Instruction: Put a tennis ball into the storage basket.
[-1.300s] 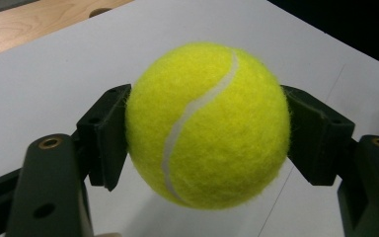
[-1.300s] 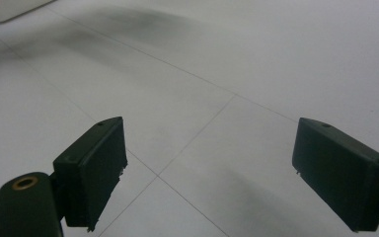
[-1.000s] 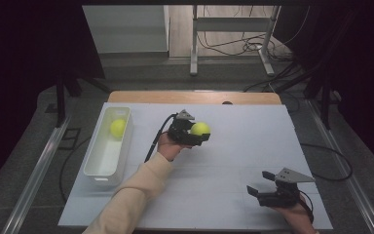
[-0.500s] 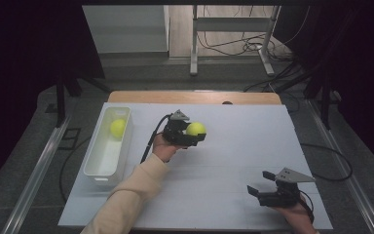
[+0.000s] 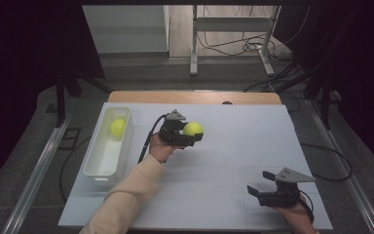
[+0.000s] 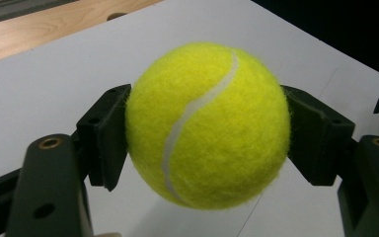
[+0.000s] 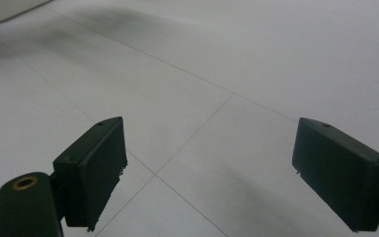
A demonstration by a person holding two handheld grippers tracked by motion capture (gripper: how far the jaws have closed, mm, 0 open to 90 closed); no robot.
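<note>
The white bin (image 5: 108, 148) stands along the left side of the bench (image 5: 233, 161), and everything else sits to its right. Inside the bin, toward its far end, lies a yellow-green tennis ball (image 5: 117, 127). Just right of the bin, near that same far end, the left gripper (image 5: 189, 134) is held above the bench in a hand with a cream sleeve (image 5: 126, 197); its jaws are clamped on a second tennis ball (image 5: 193, 128). In the left gripper view that held ball (image 6: 207, 126) sits squarely between the two black pads (image 6: 103, 136), one pressed against each side, with the white bench surface visible beneath it. Well apart from the bin, at the bench's near right corner, the right gripper (image 5: 254, 192) rests low by the surface, a grey three-cornered plate on top. Its jaws stand wide apart with nothing between them, and the right gripper view shows bare bench (image 7: 217, 74) beyond them.
</note>
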